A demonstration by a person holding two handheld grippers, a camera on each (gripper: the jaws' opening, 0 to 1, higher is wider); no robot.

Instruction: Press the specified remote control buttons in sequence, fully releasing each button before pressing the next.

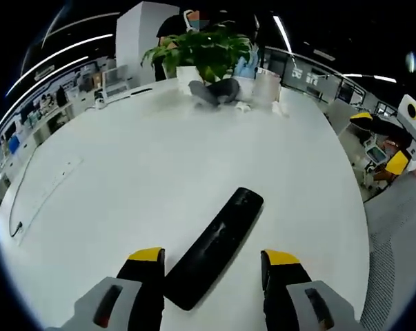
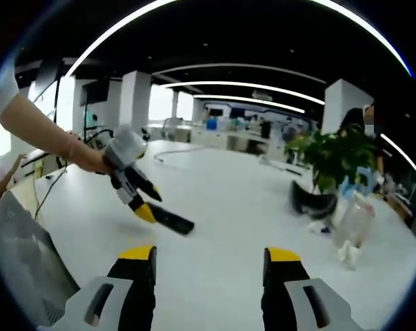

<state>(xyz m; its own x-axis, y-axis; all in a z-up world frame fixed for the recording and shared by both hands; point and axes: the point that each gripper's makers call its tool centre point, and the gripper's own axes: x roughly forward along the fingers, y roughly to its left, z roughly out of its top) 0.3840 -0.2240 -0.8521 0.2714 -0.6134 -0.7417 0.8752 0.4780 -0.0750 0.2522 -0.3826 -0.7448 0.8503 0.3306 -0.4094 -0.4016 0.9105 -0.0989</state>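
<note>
1. Remote: a long, slim black plastic remote control lies flat on the round white worktop, angled, its near end between the jaws of the left claw.
2. Left claw: yellow-tipped jaws spread wide, released, gripping nothing. In the right gripper view it hangs tilted over the remote's left end; whether a tip touches it, cannot tell.
3. Right claw: jaws apart, released, empty, held well back from the remote above bare worktop.
4. Far side: a leafy green potted plant, a dark grey rounded object at its base and clear plastic packaging, all well apart from the remote.
5. Button markings unreadable at this size.
6. Risks, as judgement: an off-centre tip could hit a neighbouring button; an angled push could skid or spin the unpinned remote on the smooth worktop; lowering the claw close could hide the remote from its own camera; a partial lift could blur one press into the next.
</note>
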